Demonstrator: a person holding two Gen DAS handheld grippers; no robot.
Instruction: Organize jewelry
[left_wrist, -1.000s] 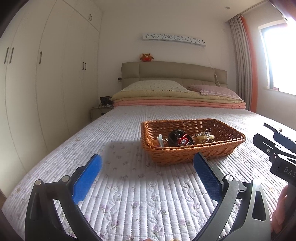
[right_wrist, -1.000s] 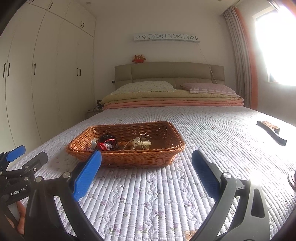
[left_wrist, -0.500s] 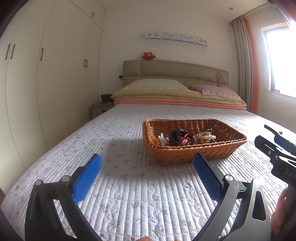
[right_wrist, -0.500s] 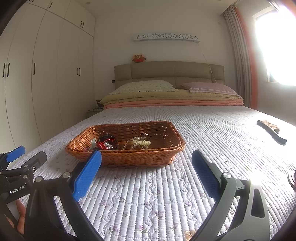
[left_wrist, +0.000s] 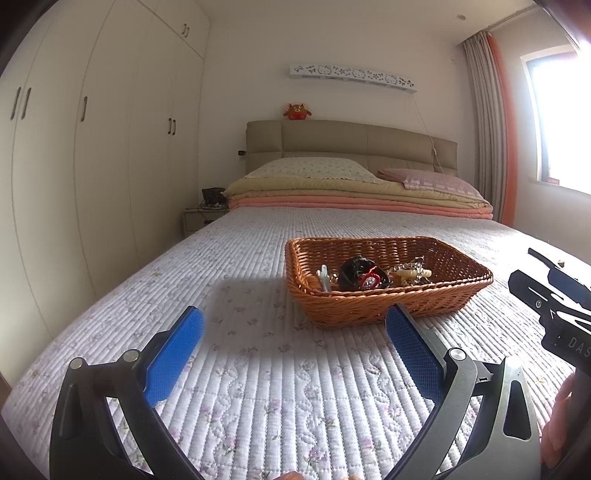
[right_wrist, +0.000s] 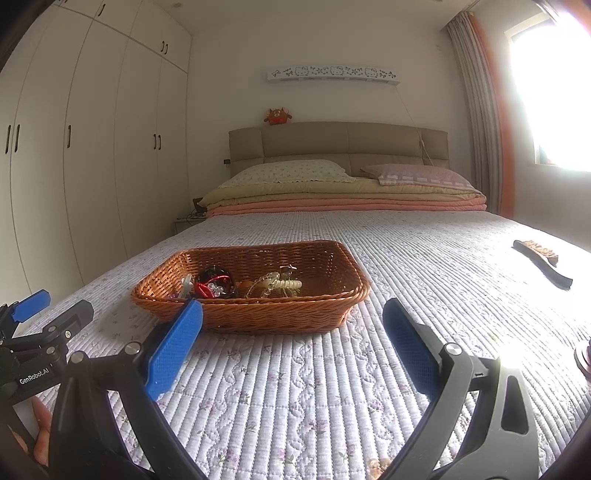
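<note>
My left gripper (left_wrist: 294, 341) has tipped up a little and my right gripper (right_wrist: 292, 334) has barely moved. Both are wide open, holding nothing. The jewelry (right_wrist: 243, 285) lies in the wicker basket (right_wrist: 258, 314) at twelve o'clock.

At frame centre we see a wicker basket (right_wrist: 255, 291) of jewelry (right_wrist: 275, 286) on the quilted bed (right_wrist: 369, 369). Our right gripper (right_wrist: 291, 332) spreads wide below it, holding nothing. A brush (right_wrist: 541, 262) lies at the right edge.
</note>
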